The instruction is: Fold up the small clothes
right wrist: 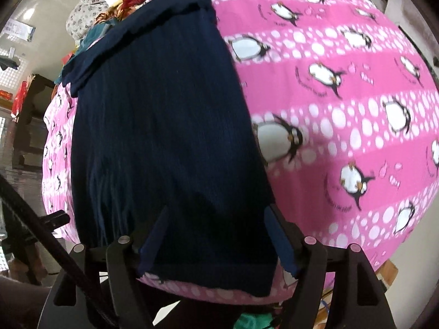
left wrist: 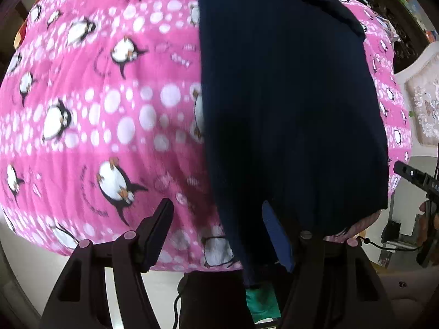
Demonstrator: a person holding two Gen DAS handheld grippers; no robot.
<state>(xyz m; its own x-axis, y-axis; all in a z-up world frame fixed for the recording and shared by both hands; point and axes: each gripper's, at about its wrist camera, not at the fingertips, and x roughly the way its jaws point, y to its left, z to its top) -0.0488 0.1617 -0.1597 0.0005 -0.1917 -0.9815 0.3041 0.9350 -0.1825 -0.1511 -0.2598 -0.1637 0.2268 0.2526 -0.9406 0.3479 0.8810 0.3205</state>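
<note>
Lengthwise, the navy garment (right wrist: 164, 126) runs away across the pink blanket (right wrist: 343, 96).

I see my right gripper (right wrist: 216, 235) pointing down over a dark navy garment (right wrist: 164, 126) laid flat on a pink penguin-print blanket (right wrist: 343, 96), jaws spread apart above the garment's near hem. A heap of other clothes (right wrist: 93, 8) sits beyond its far end.

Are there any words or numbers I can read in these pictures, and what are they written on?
None can be read.
Pink penguin blanket: curved dark writing beside the penguins, too blurred.
Paper on the wall: print too small.
Right gripper: pale marks on its body, cut off at the picture's edge.
</note>
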